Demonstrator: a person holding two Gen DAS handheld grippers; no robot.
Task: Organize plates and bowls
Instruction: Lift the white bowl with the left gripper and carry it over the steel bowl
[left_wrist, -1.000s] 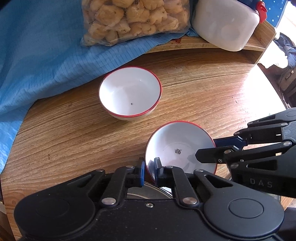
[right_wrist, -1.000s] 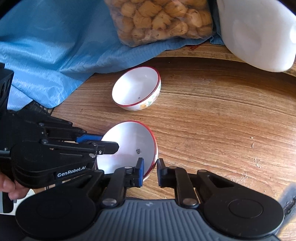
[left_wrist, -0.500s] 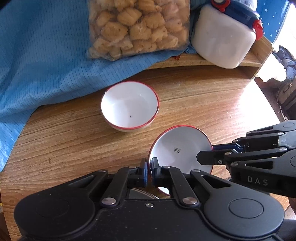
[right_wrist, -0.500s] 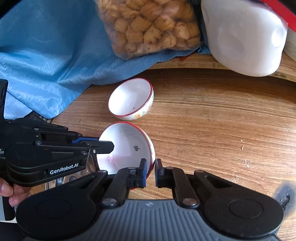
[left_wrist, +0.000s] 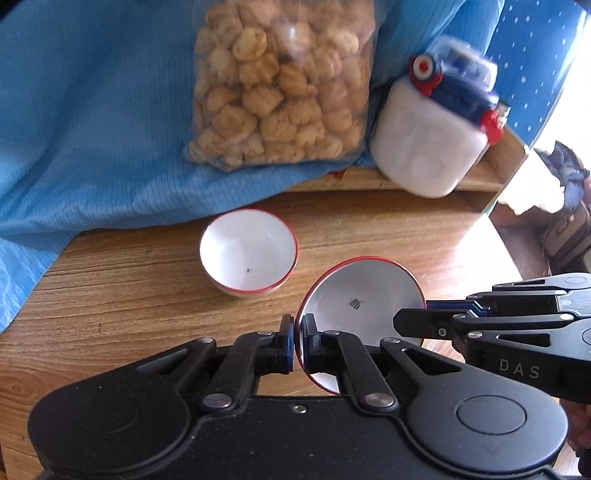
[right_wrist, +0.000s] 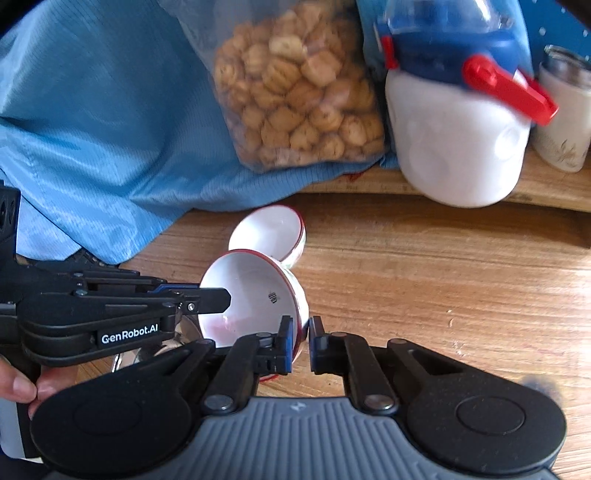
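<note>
Far left, we see a blue cloth (left_wrist: 92, 140) draped over the back left corner of the wooden tabletop (left_wrist: 140, 295). Our left gripper (left_wrist: 298, 343) is clenched on the left rim of a red-rimmed white bowl (left_wrist: 360, 295); its jaws have just been closing onto that rim. The bowl is tilted, its inside facing the cameras, a small dark mark at its bottom, and it sits toward the front edge. Behind it, near the back edge and just beside the cloth, a second red-rimmed bowl (left_wrist: 249, 254) stands upright. Our right gripper (right_wrist: 302, 341) pinches the held bowl's opposite rim, jaws likewise just closed. On the raised back ledge lie a clear bag of biscuits (left_wrist: 280, 85), then a white jug with a blue lid (left_wrist: 432, 147).
</note>
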